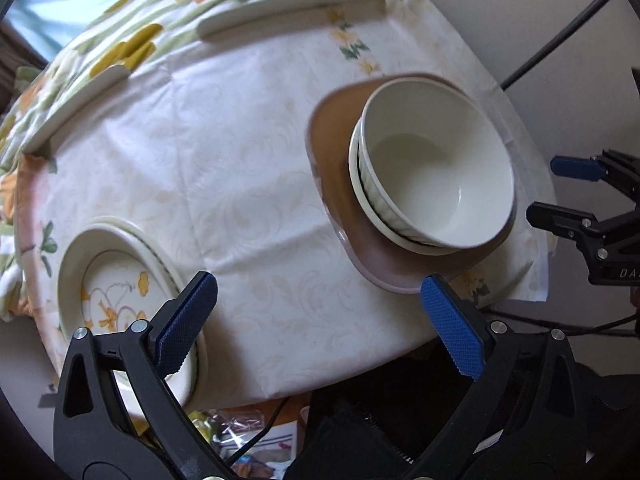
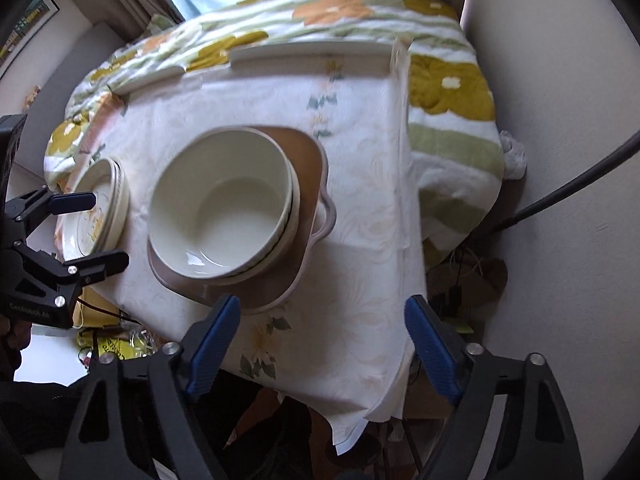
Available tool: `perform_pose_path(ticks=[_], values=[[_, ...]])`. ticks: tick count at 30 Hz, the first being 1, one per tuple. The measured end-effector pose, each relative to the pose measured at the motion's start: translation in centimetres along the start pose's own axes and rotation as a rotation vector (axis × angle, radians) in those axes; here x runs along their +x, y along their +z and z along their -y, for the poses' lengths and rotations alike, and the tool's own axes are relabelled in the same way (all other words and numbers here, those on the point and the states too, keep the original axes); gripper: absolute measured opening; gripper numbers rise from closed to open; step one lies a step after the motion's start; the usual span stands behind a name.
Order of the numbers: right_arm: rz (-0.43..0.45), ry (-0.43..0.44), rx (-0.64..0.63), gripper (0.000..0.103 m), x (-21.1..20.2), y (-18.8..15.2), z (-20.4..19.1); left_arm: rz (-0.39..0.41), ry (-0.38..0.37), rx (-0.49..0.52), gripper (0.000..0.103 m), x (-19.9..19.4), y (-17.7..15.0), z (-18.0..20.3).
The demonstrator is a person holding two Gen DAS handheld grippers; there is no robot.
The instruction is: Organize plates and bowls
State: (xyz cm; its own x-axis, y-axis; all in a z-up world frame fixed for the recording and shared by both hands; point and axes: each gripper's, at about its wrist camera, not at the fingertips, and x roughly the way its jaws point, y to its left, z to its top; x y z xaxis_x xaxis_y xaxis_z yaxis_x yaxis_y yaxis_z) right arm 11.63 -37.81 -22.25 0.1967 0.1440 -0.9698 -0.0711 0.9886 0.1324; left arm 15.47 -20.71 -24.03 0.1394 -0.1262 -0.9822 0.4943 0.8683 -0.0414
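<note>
Facing mouth-up, nested bowls [image 2: 224,204] sit on brown plate [image 2: 308,168].

bowls [image 2: 224,204] nested on the square plate [image 2: 308,160] mid-table, stacked plates [image 2: 108,200] to its left (near the edge)

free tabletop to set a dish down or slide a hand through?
Widest bare cloth: between the floral plate stack and brown square plate, running back to the table's far rim. A narrower strip lies beside that plate toward the right edge. The nested bowls fill the brown plate.
</note>
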Motion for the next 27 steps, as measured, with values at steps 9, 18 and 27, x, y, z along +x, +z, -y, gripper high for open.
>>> perform_pose_path(ticks=[9, 18, 27], values=[[-0.131, 0.016, -0.027, 0.05, 4.1, 1.6, -0.4, -0.115, -0.022, 0.084, 0.078, 3.8, 2.4, 0.4], [-0.171, 0.085, -0.098, 0.028, 6.5, 1.8, -1.1, -0.139, -0.101, 0.112, 0.035, 6.4, 3.0, 2.1], [-0.127, 0.07, -0.154, 0.017, 7.0, 1.0, -1.9, -0.091, -0.087, 0.123, 0.015, 7.0, 3.0, 3.0]])
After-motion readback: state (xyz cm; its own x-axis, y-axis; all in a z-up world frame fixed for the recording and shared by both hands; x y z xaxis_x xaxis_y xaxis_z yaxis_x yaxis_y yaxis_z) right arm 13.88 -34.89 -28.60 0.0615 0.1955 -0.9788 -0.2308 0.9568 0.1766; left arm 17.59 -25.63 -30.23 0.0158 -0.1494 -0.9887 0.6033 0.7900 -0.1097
